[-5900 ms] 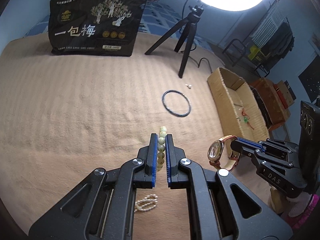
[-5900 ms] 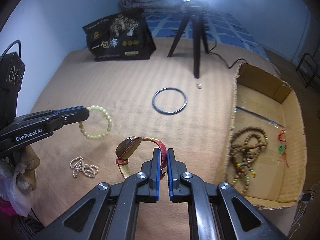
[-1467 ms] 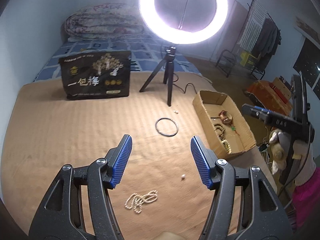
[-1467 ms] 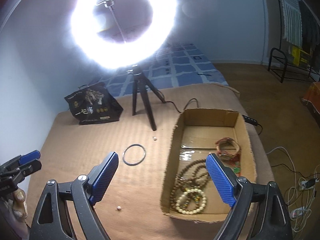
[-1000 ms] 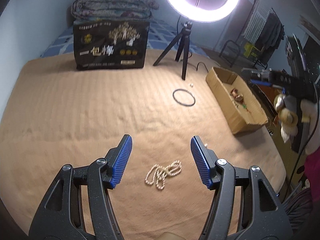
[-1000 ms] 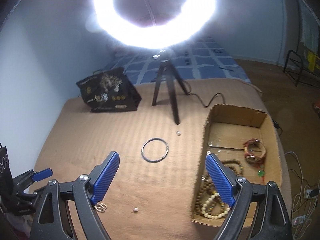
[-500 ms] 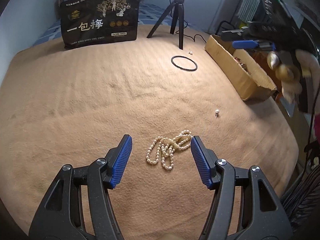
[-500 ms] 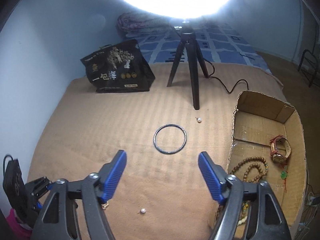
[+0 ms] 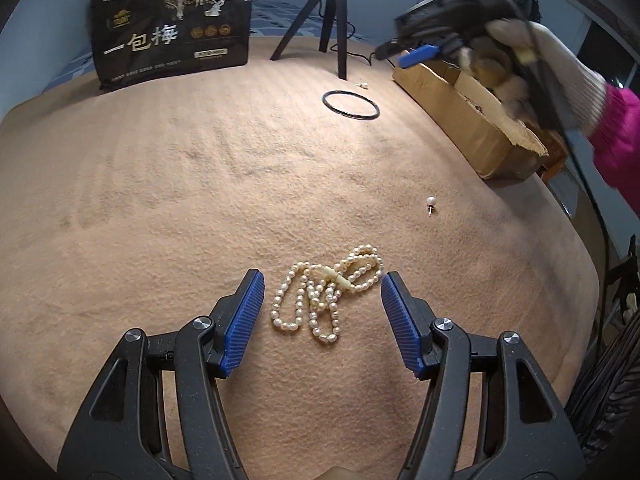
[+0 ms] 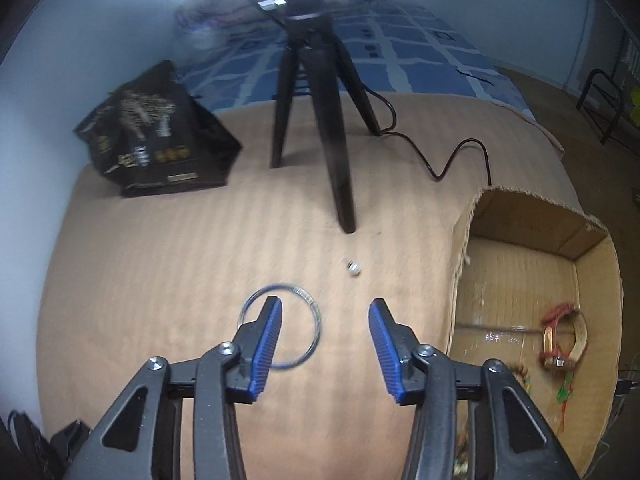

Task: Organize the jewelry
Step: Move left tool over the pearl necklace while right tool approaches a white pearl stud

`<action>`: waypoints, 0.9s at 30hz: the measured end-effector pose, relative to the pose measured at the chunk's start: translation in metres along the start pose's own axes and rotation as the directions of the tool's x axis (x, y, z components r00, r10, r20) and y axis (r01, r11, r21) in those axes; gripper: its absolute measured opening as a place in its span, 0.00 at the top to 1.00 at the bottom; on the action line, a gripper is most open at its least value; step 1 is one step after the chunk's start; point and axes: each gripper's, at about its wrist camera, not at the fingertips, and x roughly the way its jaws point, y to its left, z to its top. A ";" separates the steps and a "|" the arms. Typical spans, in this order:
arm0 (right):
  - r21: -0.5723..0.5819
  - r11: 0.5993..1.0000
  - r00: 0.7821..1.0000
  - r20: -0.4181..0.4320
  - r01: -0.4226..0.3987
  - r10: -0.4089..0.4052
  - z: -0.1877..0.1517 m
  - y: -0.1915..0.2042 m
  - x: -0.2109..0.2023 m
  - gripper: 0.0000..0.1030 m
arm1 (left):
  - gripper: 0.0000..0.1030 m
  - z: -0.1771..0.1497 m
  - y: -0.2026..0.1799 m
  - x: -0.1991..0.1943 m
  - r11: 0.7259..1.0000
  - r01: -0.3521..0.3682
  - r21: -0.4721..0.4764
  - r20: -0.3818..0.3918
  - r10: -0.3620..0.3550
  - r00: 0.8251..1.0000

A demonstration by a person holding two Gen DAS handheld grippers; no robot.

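**Left wrist view: pearl strand between parted tongs; right tongs closing over bangle**

Left wrist view shows the left gripper (image 9: 322, 294) low over the tan blanket (image 9: 168, 184), its blue pads standing apart. A tangled pearl necklace (image 9: 326, 294) lies on the blanket between the pads, touched by neither. A single pearl stud (image 9: 430, 201) lies well apart from it, toward the blanket's right edge. Farther back, a dark bangle (image 9: 351, 101) lies flat near the tripod (image 9: 328, 12), with a second small stud (image 9: 363, 85) just beside it. A black printed bag (image 9: 172, 28) stands along the far edge. The cardboard box (image 9: 472, 120) sits at the right edge. Above the box, the right gripper (image 9: 416, 54) is blurred, held by a hand in a white glove (image 9: 548, 60) with a pink sleeve (image 9: 618, 136).

Right wrist view is blurred. The right gripper's jaws are closing, pads apart and clamped on nothing. Its left pad overlaps the bangle (image 10: 280, 326); whether it touches I cannot tell. The small stud (image 10: 353, 266) lies beyond, near the tripod's front leg (image 10: 338, 176). Inside the box (image 10: 520, 280), a red-strapped watch (image 10: 564, 338) lies on the floor, with beads partly hidden behind the gripper.
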 end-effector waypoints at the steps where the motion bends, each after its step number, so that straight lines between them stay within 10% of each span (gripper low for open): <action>1: -0.009 1.000 1.000 -0.007 0.010 -0.010 0.003 0.001 0.004 0.61 | 0.39 0.000 0.000 0.002 1.000 0.001 0.005 -0.002 -0.001 1.000; 21: -0.089 0.986 0.980 -0.125 0.144 -0.155 0.033 0.001 0.074 0.70 | 0.39 0.004 -0.007 0.022 0.995 0.000 0.105 -0.042 0.004 0.999; 27: -0.053 0.990 0.978 -0.155 0.130 -0.136 0.037 -0.006 0.083 0.71 | 0.55 0.005 -0.007 0.023 0.993 -0.029 0.118 -0.037 0.034 0.999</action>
